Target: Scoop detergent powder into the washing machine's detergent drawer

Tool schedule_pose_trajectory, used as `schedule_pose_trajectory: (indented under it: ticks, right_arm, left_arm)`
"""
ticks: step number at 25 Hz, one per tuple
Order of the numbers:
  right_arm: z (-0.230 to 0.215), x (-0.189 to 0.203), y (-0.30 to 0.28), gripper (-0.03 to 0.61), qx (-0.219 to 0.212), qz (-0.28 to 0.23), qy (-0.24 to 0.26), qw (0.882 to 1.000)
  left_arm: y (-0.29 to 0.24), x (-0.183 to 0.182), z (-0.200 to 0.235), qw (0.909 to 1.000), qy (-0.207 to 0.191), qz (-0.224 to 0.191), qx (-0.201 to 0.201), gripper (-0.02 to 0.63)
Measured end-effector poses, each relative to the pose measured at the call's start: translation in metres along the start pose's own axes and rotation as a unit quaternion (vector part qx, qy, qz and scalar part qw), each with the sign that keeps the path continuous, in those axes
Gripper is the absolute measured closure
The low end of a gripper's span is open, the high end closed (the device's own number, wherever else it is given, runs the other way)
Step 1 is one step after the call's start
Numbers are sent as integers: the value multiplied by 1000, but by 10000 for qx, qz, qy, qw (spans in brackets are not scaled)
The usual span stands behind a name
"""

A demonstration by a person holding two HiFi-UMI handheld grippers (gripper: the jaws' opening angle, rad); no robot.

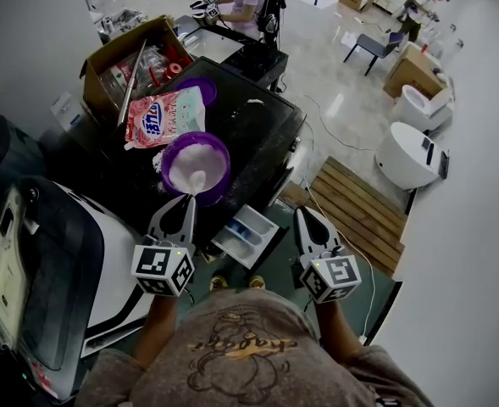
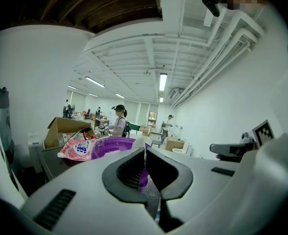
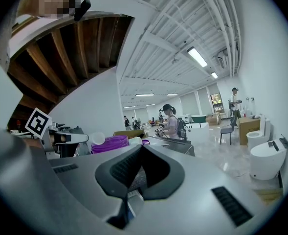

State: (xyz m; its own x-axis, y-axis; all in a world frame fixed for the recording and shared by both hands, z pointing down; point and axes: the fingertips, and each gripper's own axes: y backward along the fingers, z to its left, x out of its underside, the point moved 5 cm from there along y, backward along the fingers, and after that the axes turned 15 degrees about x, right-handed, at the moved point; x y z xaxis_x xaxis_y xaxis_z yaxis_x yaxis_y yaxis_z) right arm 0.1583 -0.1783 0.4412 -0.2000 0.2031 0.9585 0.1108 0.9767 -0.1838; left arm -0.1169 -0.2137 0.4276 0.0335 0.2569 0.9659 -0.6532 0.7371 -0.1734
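Clamping a white plastic scoop (image 1: 196,181) in the powder-filled round purple bowl (image 1: 224,173), the left gripper (image 1: 189,200) grips; the right gripper (image 1: 305,215) is closed, empty; the pink detergent bag's (image 1: 161,115) blue lettering is illegible.

Scoop (image 1: 196,181) handle hidden in left gripper (image 1: 189,200)

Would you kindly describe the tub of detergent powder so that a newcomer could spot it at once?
On the washing machine's black top, a pink detergent bag lies beside the cardboard box. Just nearer the person stands the purple tub: round, open, holding white powder, unlike the smaller purple lid behind.
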Motion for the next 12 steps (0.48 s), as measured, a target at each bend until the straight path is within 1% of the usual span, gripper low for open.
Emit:
schedule_pose_trajectory:
  ticks: [12]
  right_arm:
    - [1, 7, 0, 578, -36, 60, 17, 10000]
  left_arm:
    - [4, 1, 1, 10000, -3, 14, -16, 589]
